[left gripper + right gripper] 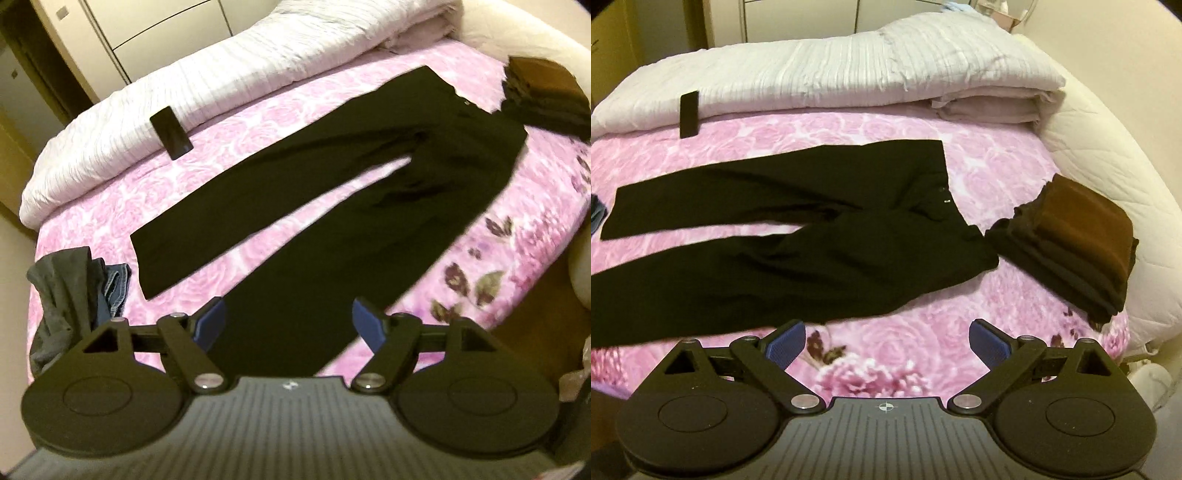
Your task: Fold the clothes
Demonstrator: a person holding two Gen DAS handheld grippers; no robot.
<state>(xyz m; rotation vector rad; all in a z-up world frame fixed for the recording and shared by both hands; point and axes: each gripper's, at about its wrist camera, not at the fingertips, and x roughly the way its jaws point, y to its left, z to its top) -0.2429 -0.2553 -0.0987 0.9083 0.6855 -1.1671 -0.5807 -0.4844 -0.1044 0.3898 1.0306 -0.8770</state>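
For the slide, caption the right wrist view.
Open right gripper above black trousers spread flat beside folded clothes.

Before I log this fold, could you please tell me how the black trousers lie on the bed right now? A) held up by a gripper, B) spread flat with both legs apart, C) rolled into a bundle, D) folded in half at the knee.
B: the black trousers lie flat on the pink bedspread, legs apart, nothing gripping them.

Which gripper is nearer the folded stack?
Right. The right gripper hovers by the trousers' waist, near the folded stack; the left gripper hovers over the leg ends.
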